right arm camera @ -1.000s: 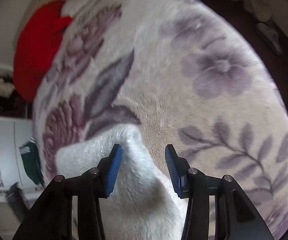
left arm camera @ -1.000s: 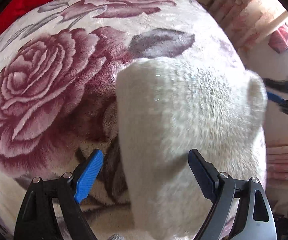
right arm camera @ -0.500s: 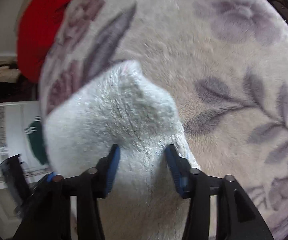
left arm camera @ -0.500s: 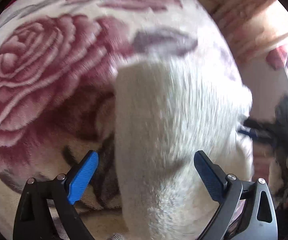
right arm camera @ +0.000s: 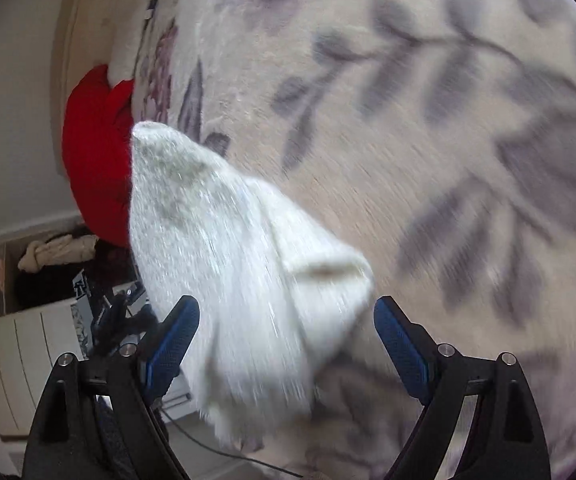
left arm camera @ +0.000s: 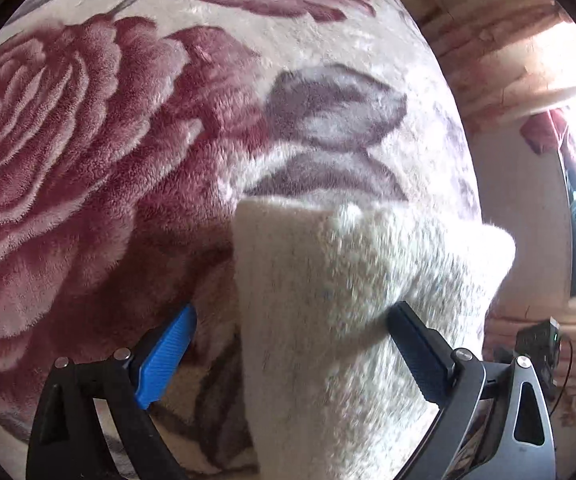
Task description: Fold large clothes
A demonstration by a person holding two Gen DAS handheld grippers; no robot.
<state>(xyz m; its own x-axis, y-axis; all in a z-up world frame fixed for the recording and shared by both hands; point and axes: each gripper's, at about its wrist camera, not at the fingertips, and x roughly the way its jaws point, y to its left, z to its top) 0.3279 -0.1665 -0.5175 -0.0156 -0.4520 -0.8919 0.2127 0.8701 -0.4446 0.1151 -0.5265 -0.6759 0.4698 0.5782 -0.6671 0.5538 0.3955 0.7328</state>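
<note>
While a fluffy white garment point(left arm camera: 328, 320) is lying on the rose-patterned blanket point(left arm camera: 88, 140), you are holding your left gripper point(left arm camera: 292, 344) and right gripper point(right arm camera: 288, 340) spread wide around it; the right view is blurred, so contact is probably none.

Left gripper point(left arm camera: 290, 346) and right gripper point(right arm camera: 286, 338) gape (fingers spread).
</note>
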